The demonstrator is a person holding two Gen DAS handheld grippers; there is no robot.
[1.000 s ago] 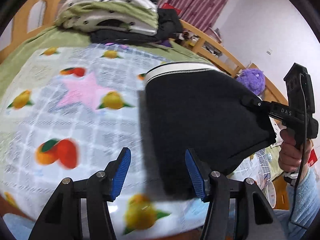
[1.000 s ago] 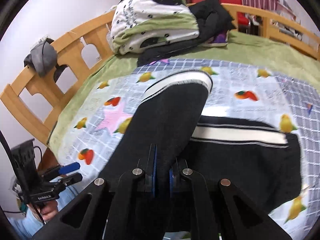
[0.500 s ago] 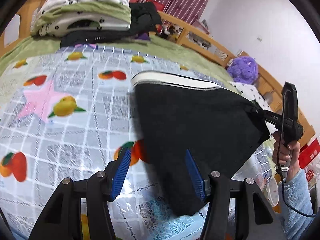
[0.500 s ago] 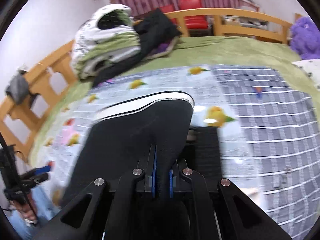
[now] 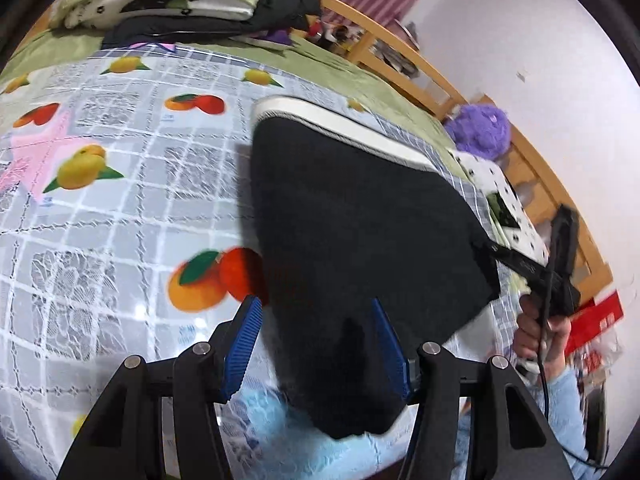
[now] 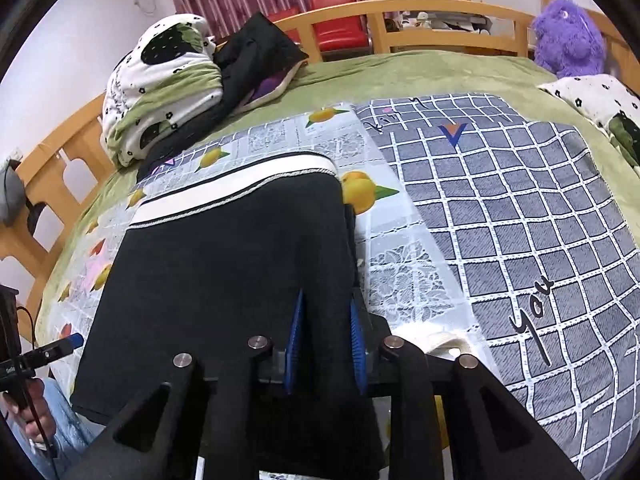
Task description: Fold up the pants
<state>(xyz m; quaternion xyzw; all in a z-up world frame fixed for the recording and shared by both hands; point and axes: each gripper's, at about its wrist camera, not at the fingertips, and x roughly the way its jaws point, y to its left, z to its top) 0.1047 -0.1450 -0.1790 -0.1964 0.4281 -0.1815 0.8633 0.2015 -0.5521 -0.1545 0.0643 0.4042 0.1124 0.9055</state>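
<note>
The black pants point(image 5: 360, 220) with a white stripe point(image 5: 340, 124) along the far edge lie folded on the fruit-print cloth point(image 5: 120, 200). My left gripper point(image 5: 316, 308) is open at their near corner; the fabric reaches in between the fingers, and the left pad point(image 5: 244, 340) stands off it. In the right wrist view the pants point(image 6: 224, 260) run under my right gripper point(image 6: 326, 300). Its jaws are opening, with black fabric still between the blue pads. A hand holds the right gripper point(image 5: 532, 268) at the pants' right corner; the left gripper point(image 6: 60, 346) shows at the left edge.
A pile of bedding and dark clothes point(image 6: 160, 92) sits at the head of the bed. A grey checked cloth point(image 6: 520, 220) covers the right part. A purple plush toy point(image 6: 568, 36) and a wooden bed rail point(image 6: 440, 20) stand behind.
The right gripper carried the pants' held edge across and down onto the bed, and its shut jaws have parted. The left gripper moved in toward the pants' near corner, jaws unchanged.
</note>
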